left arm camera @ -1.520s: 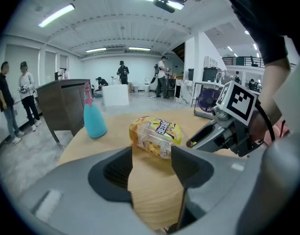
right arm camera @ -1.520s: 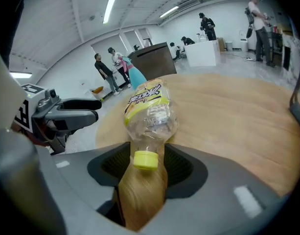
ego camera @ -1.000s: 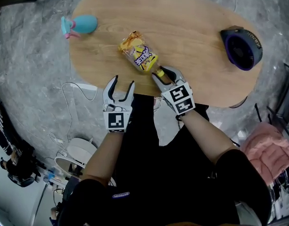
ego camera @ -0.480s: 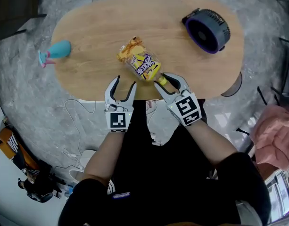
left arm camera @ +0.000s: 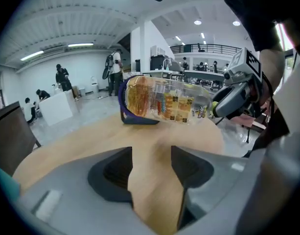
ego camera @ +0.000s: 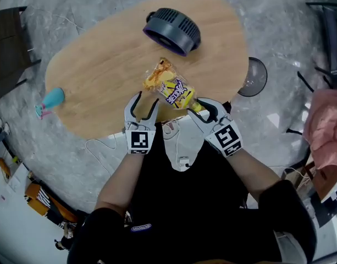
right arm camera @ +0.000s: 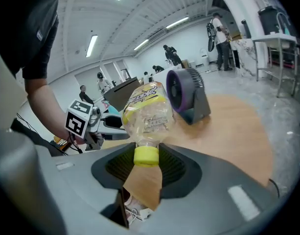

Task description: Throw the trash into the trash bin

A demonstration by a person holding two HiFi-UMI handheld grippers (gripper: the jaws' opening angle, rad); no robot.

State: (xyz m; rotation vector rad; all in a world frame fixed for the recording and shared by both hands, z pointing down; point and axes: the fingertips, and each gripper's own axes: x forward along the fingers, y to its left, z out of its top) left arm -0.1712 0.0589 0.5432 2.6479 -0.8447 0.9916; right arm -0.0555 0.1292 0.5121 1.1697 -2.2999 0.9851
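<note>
My right gripper (right arm camera: 145,150): one, jaws pinching the bottle's yellow cap (right arm camera: 146,157).
Bottle (ego camera: 169,86): one, crumpled clear plastic with a yellow label, held above the table's near edge.
My left gripper (left arm camera: 152,160): one, jaws spread, nothing between them, just beside the bottle.
Table (ego camera: 102,70): one, carrying one fan (ego camera: 172,31) and one teal item (ego camera: 49,100).

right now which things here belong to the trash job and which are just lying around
For the job: plastic bottle, held by its yellow cap in the right gripper.
Just lying about: dark fan and teal object on the wooden table; pink cloth off to the side.
</note>
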